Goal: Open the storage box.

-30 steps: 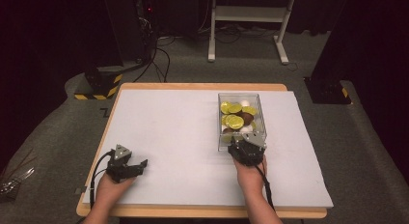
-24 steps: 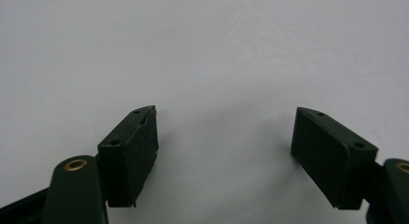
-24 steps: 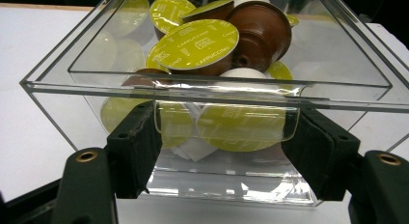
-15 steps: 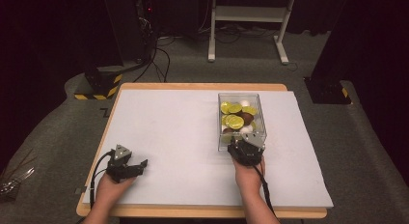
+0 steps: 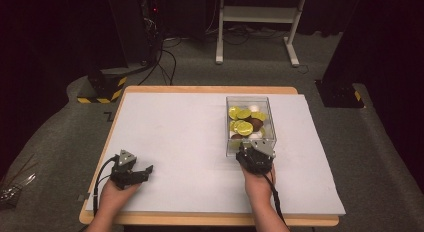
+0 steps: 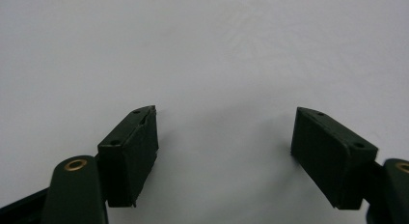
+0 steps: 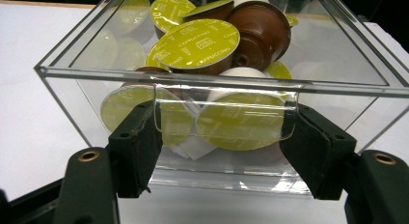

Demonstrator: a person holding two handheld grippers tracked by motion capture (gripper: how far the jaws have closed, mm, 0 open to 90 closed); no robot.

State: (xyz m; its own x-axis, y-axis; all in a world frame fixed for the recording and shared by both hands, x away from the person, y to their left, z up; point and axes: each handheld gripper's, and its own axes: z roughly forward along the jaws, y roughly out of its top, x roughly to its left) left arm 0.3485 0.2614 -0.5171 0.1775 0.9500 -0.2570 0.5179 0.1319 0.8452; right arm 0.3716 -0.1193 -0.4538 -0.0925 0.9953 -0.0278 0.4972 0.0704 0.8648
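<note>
Nothing shifted since the earlier frames: both hands parked as before, clear box (image 5: 250, 124) unmoved on the white table (image 5: 190, 142). Right tongs (image 5: 252, 151) set against the box's near wall, black pads (image 7: 137, 147) flanking a clear curved handle tab (image 7: 224, 119) on that wall, about touching its two ends, firm pinch impossible to confirm. Inside the box, coffee capsules (image 7: 200, 43) heaped up, yellow-green foil lids and brown and white cups. Box sitting right of centre, toward the far edge. Left tongs (image 6: 224, 147) spread wide over bare table, nothing between, resting near the front left corner, well apart from the box.
</note>
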